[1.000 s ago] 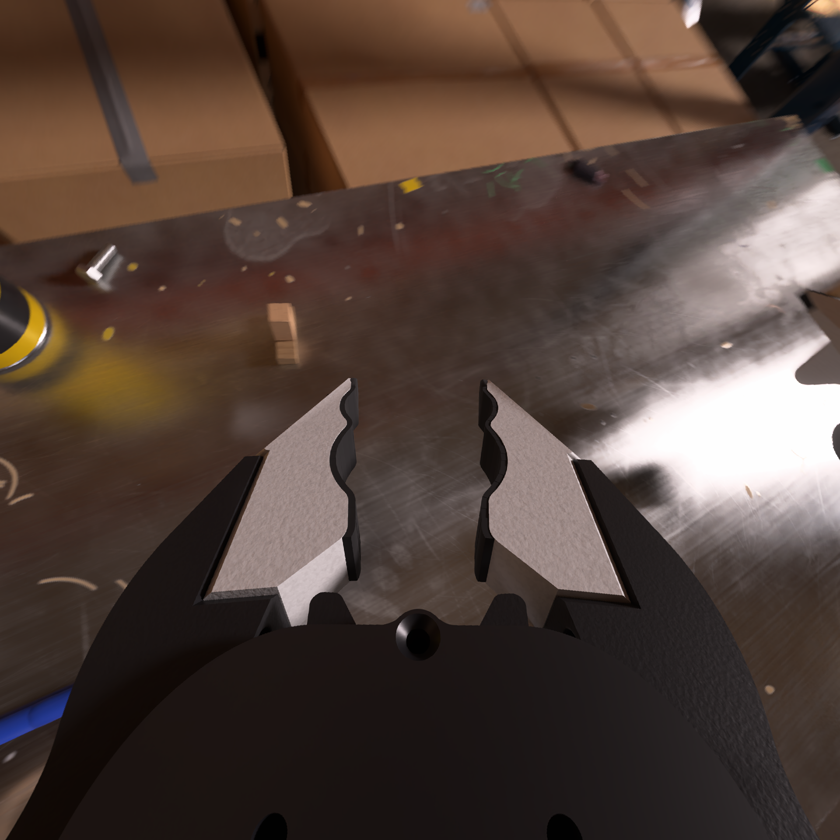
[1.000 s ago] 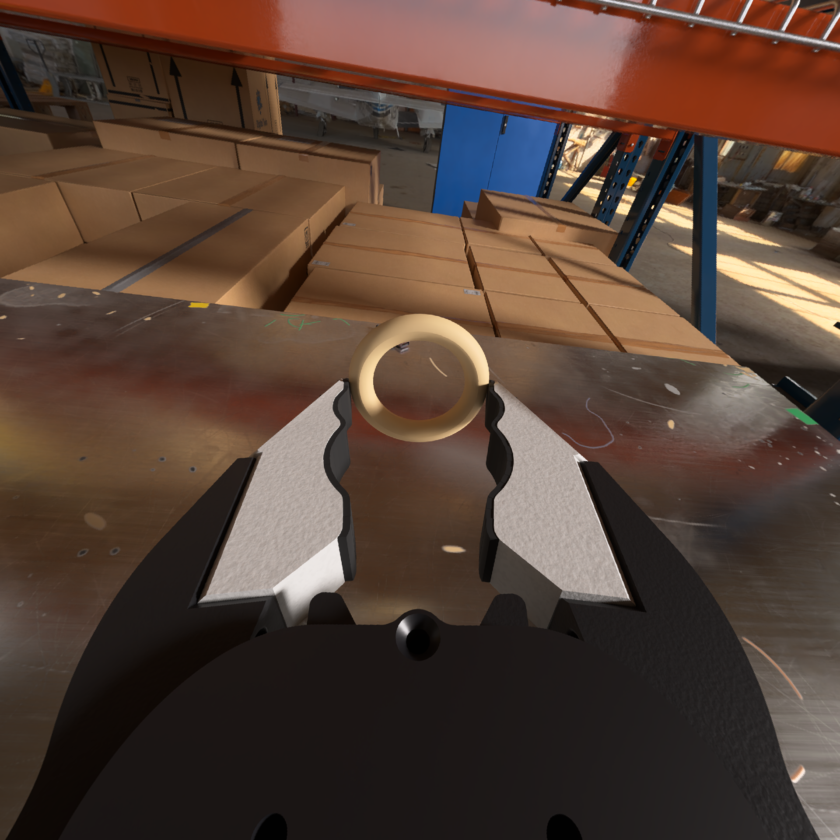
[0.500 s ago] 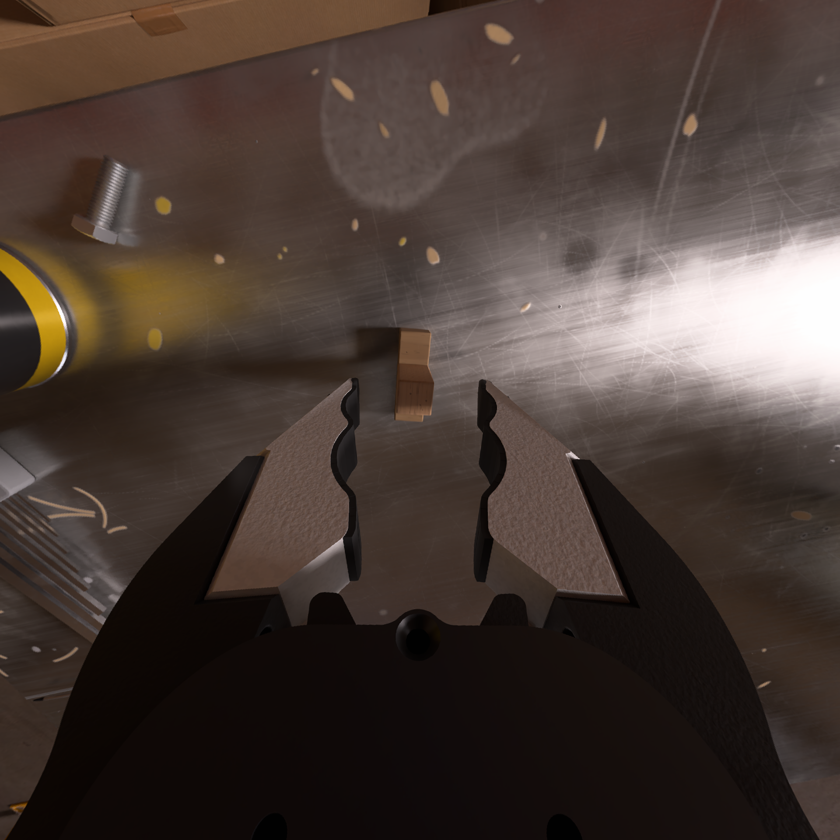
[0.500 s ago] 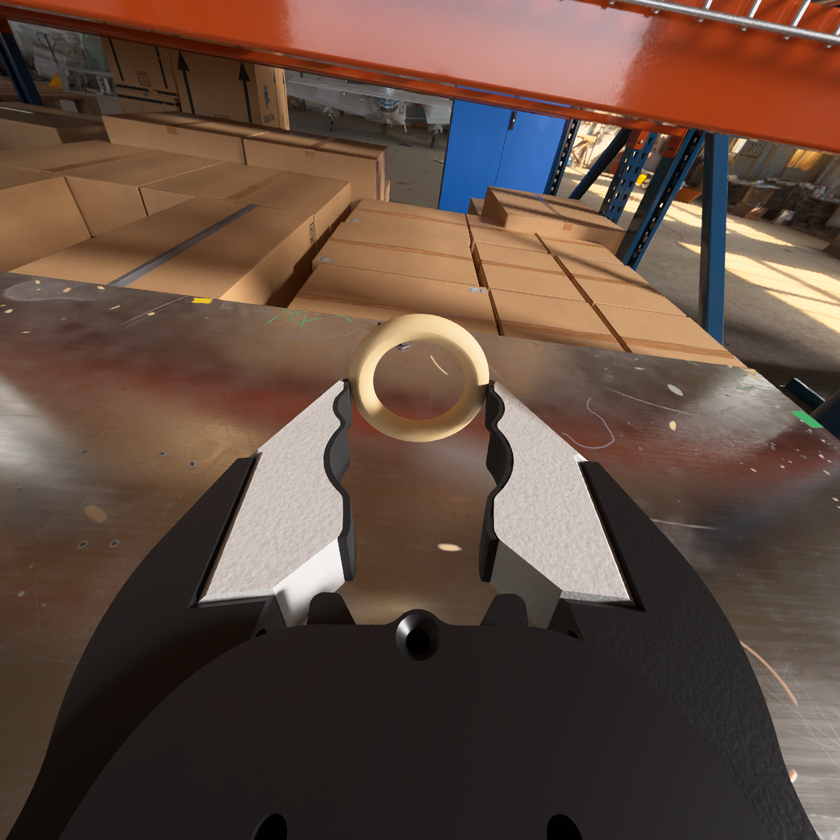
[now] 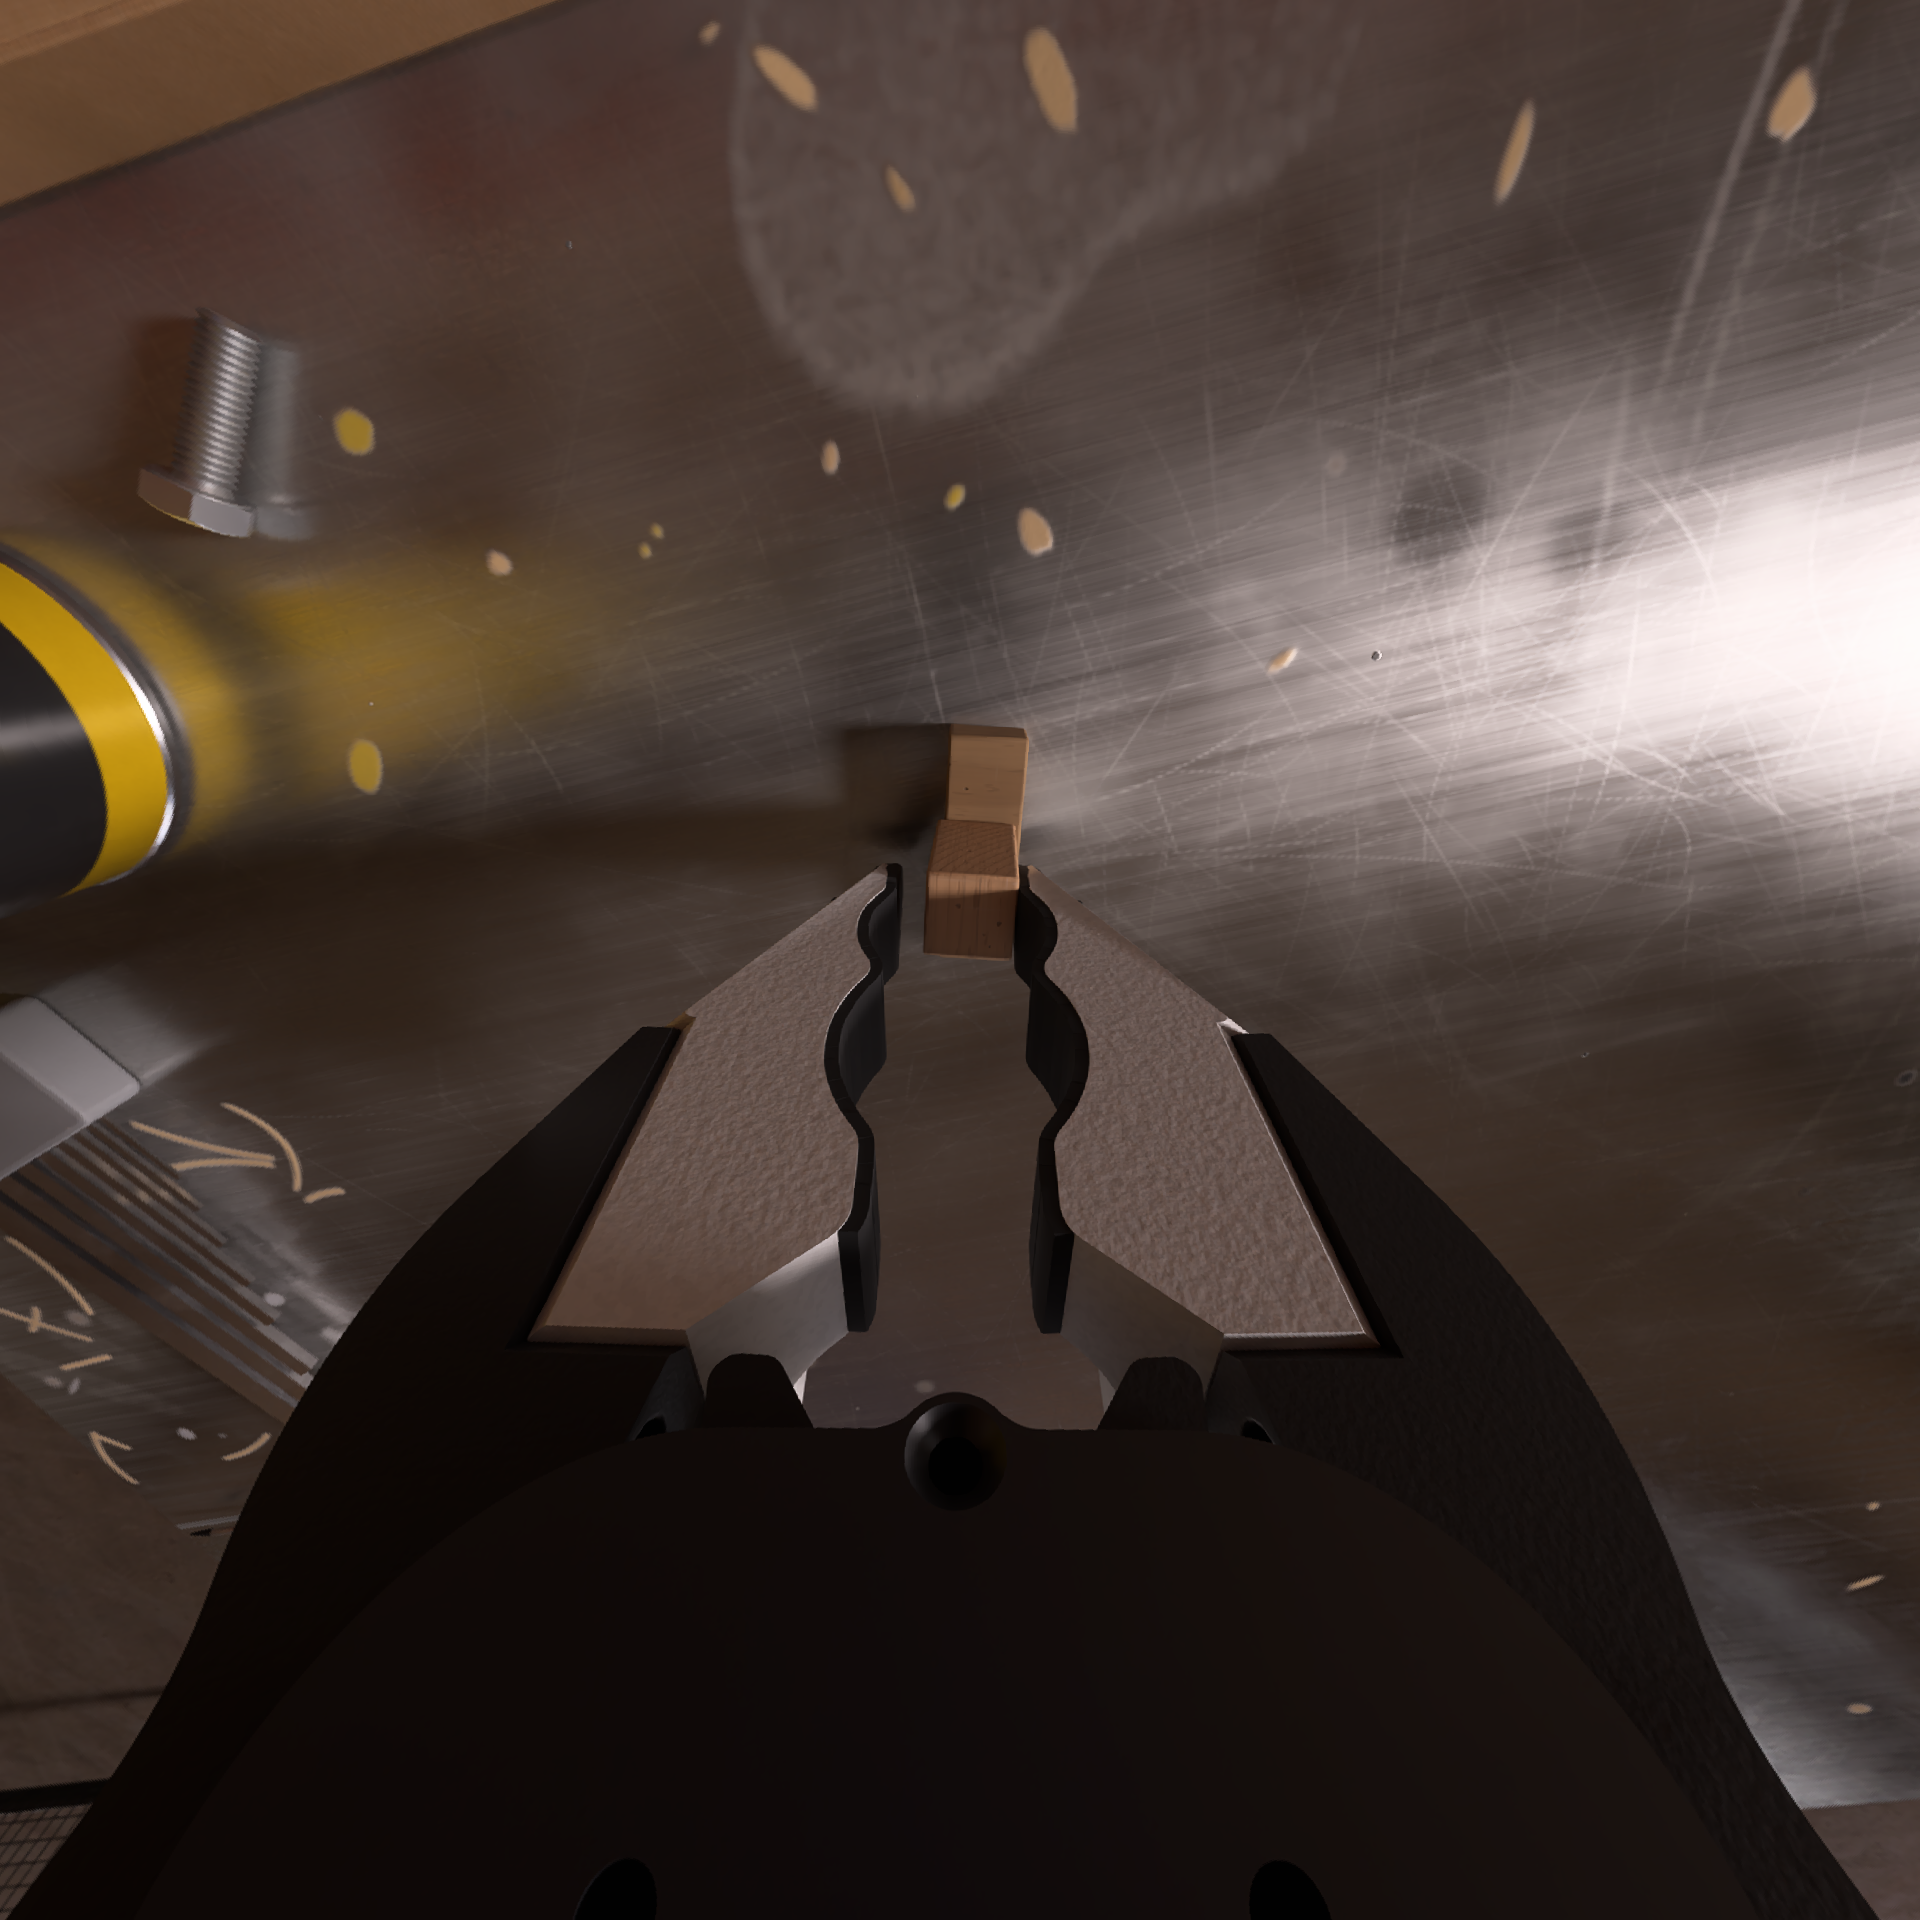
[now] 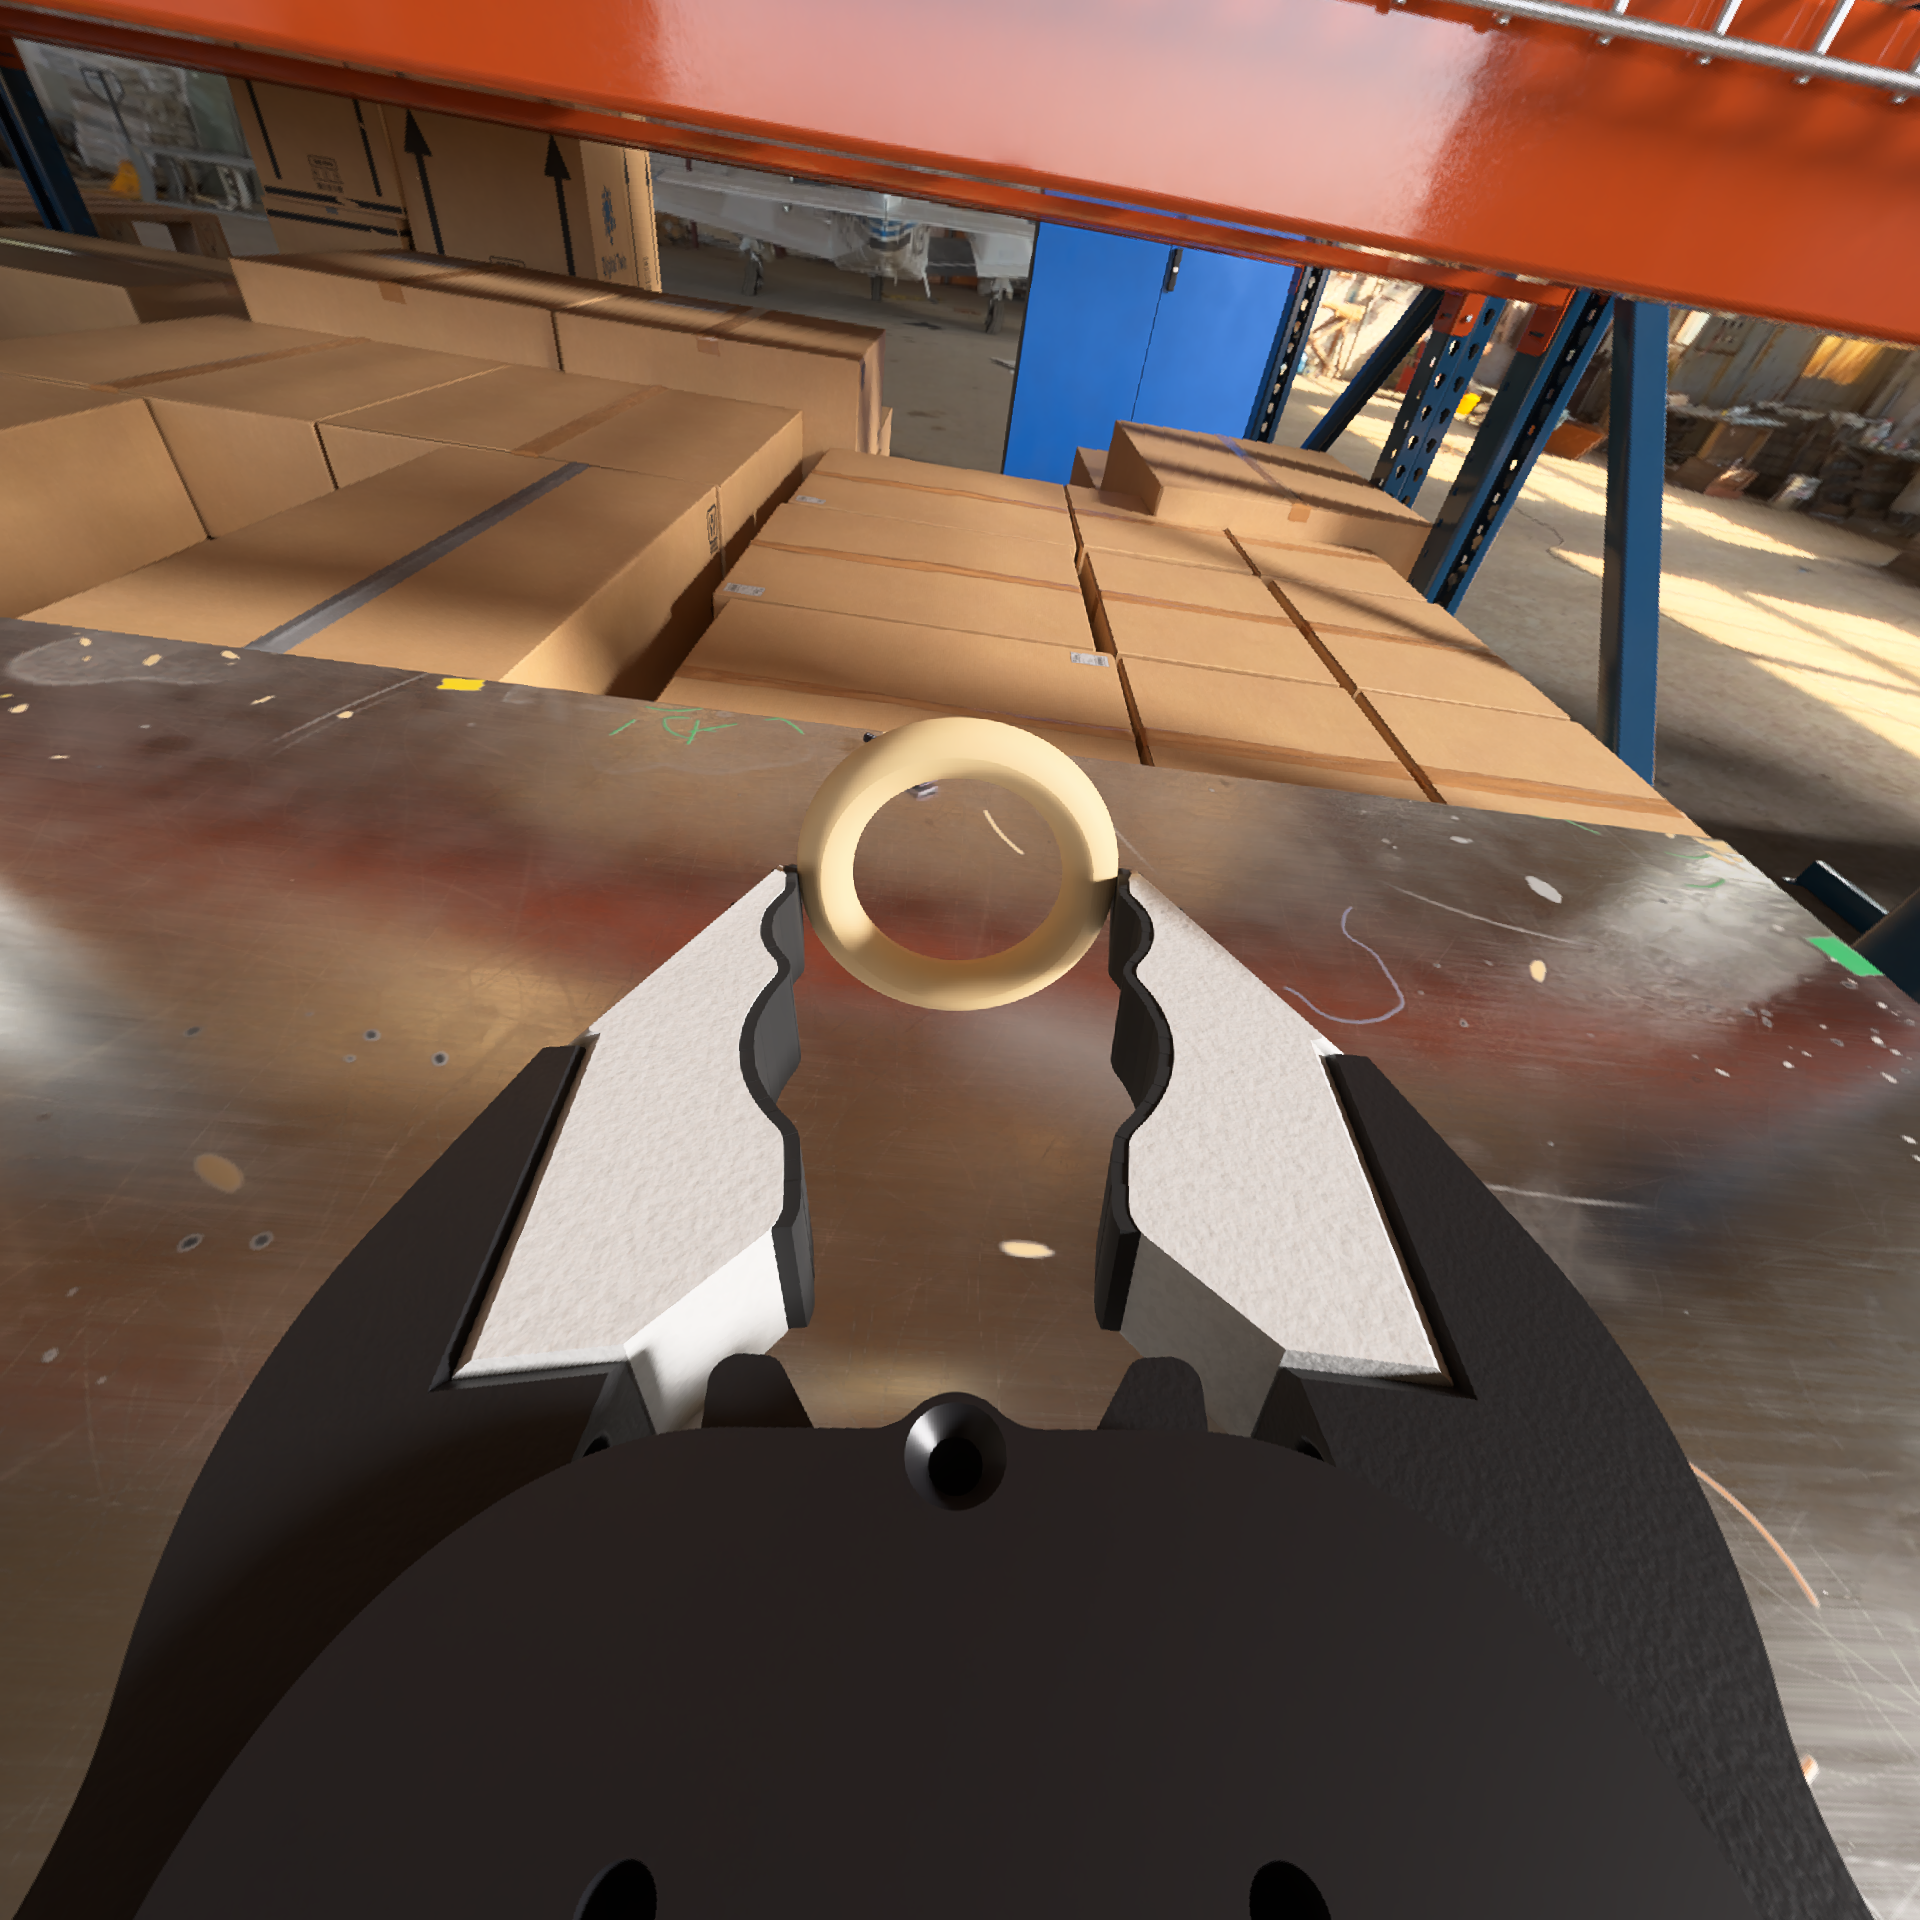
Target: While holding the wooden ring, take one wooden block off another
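Note:
In the left wrist view two small wooden blocks lie on the scratched metal table (image 5: 1351,935). My left gripper (image 5: 961,883) is shut on the nearer wooden block (image 5: 969,902), pinching it between the fingertips. The other wooden block (image 5: 987,781) sits just beyond it on the table. The two blocks meet at an edge, and I cannot tell whether they still touch. In the right wrist view my right gripper (image 6: 956,883) is shut on the pale wooden ring (image 6: 961,982), held upright above the table (image 6: 416,987).
A steel bolt (image 5: 223,436) lies at the upper left. A black and yellow cylinder (image 5: 73,748) is at the left edge, with a grey ribbed metal piece (image 5: 114,1174) below it. Cardboard boxes (image 6: 935,623) stand beyond the table's far edge, under an orange beam (image 6: 1039,94).
My left gripper has come down over the block stack and closed on the nearer block, which now sits offset from the other. The right gripper and ring have barely moved.

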